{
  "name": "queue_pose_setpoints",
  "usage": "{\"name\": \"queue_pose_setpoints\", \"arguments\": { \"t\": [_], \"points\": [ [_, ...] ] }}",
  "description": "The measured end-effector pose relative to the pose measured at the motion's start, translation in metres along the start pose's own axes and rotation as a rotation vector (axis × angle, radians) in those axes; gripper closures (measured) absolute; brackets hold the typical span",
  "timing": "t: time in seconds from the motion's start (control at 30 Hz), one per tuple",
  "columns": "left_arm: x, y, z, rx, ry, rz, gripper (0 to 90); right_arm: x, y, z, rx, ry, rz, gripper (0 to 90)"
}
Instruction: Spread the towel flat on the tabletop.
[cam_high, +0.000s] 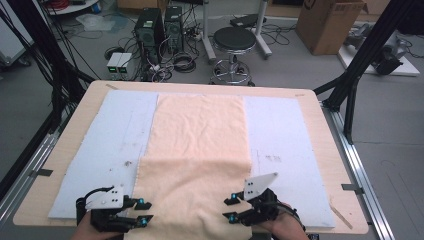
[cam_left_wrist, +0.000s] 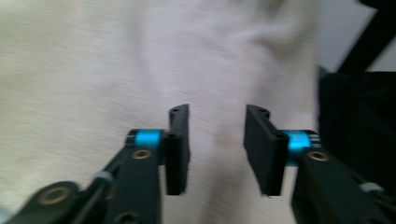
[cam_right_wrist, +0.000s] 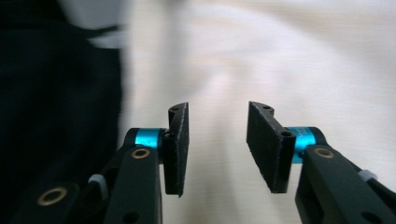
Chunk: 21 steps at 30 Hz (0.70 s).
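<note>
Cloth (cam_high: 200, 150) was folded once, near flap laid over at 6 o'clock. Left gripper (cam_high: 145, 212) & right gripper (cam_high: 231, 209) jaws apart, nothing clamped. More folds prob left.

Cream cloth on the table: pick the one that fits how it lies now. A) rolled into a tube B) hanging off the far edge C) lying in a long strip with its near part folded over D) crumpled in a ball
C: the cream cloth lies flat on the pale mat, and a fold edge crosses it near the middle.
</note>
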<state>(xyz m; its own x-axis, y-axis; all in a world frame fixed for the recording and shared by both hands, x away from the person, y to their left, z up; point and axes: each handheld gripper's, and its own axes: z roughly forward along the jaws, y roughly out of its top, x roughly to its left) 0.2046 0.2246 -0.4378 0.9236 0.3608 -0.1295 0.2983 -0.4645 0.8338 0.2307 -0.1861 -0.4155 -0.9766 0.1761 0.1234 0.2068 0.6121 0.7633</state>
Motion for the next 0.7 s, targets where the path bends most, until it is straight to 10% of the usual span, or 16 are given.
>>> {"name": "queue_pose_setpoints", "arguments": {
  "t": [0.17, 0.4, 0.7],
  "points": [
    [0.012, 0.002, 0.015, 0.07, 0.079, 0.009, 52.8, -0.024, -0.002, 0.018, 0.102, -0.162, 0.005, 56.5],
    [0.016, 0.002, 0.017, 0.069, 0.124, 0.014, 77.4, -0.031, -0.008, 0.023, 0.081, -0.133, 0.018, 80.9],
    [0.006, 0.001, 0.004, 0.037, 0.04, 0.021, 86.7, -0.02, -0.005, 0.014, 0.048, -0.047, 0.012, 86.1]
  ]
}}
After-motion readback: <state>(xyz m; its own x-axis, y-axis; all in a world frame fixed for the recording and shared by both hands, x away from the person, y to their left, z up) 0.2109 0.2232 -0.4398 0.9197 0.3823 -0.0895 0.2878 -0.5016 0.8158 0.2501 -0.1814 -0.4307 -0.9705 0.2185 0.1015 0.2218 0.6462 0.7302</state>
